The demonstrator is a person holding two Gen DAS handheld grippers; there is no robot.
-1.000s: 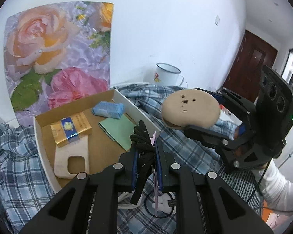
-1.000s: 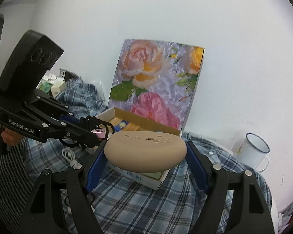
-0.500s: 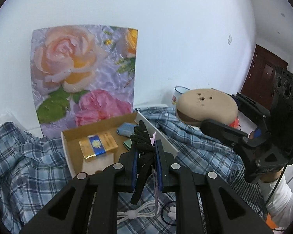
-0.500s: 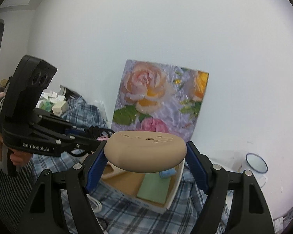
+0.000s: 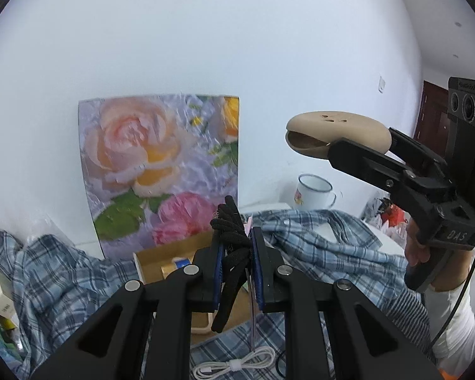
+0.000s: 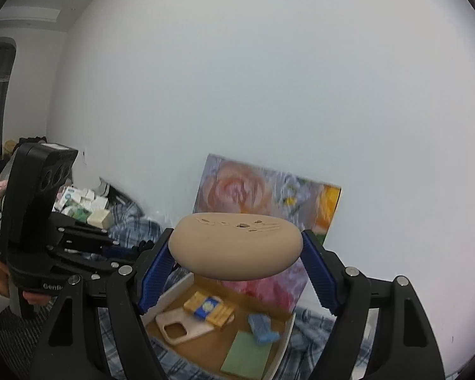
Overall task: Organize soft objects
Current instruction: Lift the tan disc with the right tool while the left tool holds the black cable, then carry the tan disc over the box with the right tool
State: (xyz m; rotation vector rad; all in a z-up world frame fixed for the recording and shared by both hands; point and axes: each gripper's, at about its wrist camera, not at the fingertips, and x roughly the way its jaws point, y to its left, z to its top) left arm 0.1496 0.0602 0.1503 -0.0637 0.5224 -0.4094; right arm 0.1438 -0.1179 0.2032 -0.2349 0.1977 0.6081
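My right gripper (image 6: 237,250) is shut on a tan round cushion pad (image 6: 236,250) and holds it high above the open cardboard box (image 6: 278,348). The pad also shows in the left wrist view (image 5: 338,137), up at the right. My left gripper (image 5: 237,262) is shut on a black braided hair tie (image 5: 232,247) with a pink tag, held above the box's near side (image 5: 161,259). In the box lie a yellow-blue packet (image 6: 210,308), a beige phone case (image 6: 180,327), a blue sponge (image 6: 262,332) and a green sheet (image 6: 247,354).
A rose-print board (image 5: 161,164) leans on the white wall behind the box. A white enamel mug (image 5: 313,191) stands at the back right. Plaid cloth (image 5: 316,243) covers the surface. A coiled white cable (image 5: 234,364) lies near me. Small boxes (image 6: 85,205) are stacked at the far left.
Both grippers have risen and tilted upward, each keeping its load. The box now sits lower in both views and more wall shows.
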